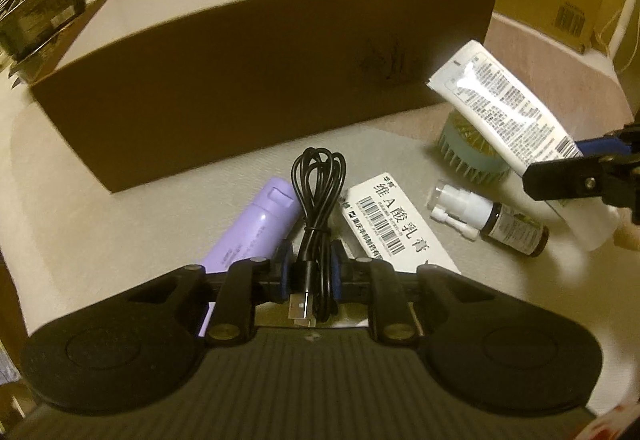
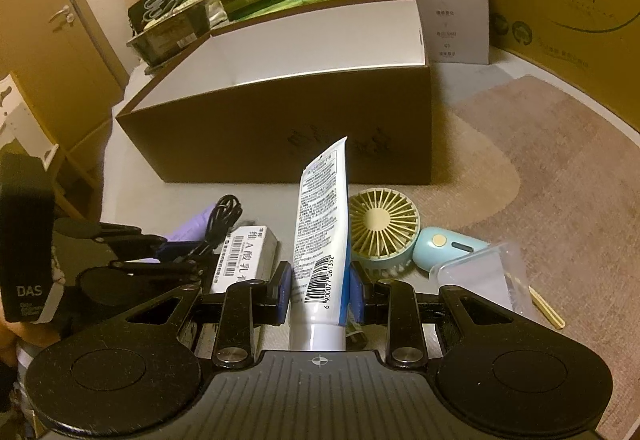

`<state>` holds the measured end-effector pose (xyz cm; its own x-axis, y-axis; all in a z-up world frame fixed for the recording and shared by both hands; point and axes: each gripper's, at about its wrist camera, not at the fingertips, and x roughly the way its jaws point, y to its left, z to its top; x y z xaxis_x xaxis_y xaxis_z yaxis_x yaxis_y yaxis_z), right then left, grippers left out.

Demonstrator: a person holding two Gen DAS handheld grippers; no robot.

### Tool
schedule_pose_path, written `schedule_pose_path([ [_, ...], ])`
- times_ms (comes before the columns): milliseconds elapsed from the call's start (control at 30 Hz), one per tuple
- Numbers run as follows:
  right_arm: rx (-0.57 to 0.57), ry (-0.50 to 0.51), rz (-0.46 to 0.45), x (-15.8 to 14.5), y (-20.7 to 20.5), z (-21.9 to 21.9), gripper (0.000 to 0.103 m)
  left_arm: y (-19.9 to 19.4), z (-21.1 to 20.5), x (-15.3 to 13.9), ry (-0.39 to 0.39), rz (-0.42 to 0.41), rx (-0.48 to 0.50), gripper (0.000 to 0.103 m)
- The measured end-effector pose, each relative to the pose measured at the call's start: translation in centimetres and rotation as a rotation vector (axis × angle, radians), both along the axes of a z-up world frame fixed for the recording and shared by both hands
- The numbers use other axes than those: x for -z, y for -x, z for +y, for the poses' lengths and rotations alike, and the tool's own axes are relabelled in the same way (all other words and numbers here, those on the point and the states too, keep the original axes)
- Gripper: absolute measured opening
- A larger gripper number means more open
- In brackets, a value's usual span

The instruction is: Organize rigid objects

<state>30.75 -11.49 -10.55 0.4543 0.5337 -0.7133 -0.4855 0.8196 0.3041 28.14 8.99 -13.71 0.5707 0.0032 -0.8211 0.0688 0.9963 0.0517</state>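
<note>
Left wrist view: the left hand-held gripper point(image 1: 311, 272) is pinched on a coiled black cable point(image 1: 316, 196) between purple cylinder point(image 1: 256, 228) and white carton point(image 1: 394, 224); loose loops could snag them. The right hand-held gripper point(image 2: 320, 290) is clamped on a white tube point(image 2: 320, 240) before the brown box point(image 2: 280, 128).

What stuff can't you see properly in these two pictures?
- Inside the brown box: both views show only its white inner walls; the near wall hides the floor.
- Tube cap end: in the right wrist view the right gripper body covers it.
- Spray bottle label: too small to read in the left wrist view.
- Purple cylinder lower end: the left gripper, shut on the black cable, hides it.
</note>
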Motion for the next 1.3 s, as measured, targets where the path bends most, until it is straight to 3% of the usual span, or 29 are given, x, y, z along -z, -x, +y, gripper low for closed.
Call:
schedule_pose_path([
  [333, -0.023, -0.016, -0.032, -1.6, 0.0, 0.6, 0.03, 2.1, 2.1, -4.0, 0.032, -0.069, -0.06, 0.017],
  [567, -0.043, -0.045, -0.058, -3.3, -1.2, 1.3, 0.03, 1.4, 4.0, -7.6, 0.025, -0.112, -0.095, 0.017],
  [967, -0.023, -0.099, -0.117, -7.6, -8.2, 3.5, 0.03, -5.7, 8.0, -13.2, 0.02, -0.177, -0.142, 0.017],
  [1300, 0.022, -0.033, -0.111, -7.6, -14.8, 5.0, 0.03, -13.0, 10.8, -11.9, 0.027, -0.106, -0.192, 0.017],
])
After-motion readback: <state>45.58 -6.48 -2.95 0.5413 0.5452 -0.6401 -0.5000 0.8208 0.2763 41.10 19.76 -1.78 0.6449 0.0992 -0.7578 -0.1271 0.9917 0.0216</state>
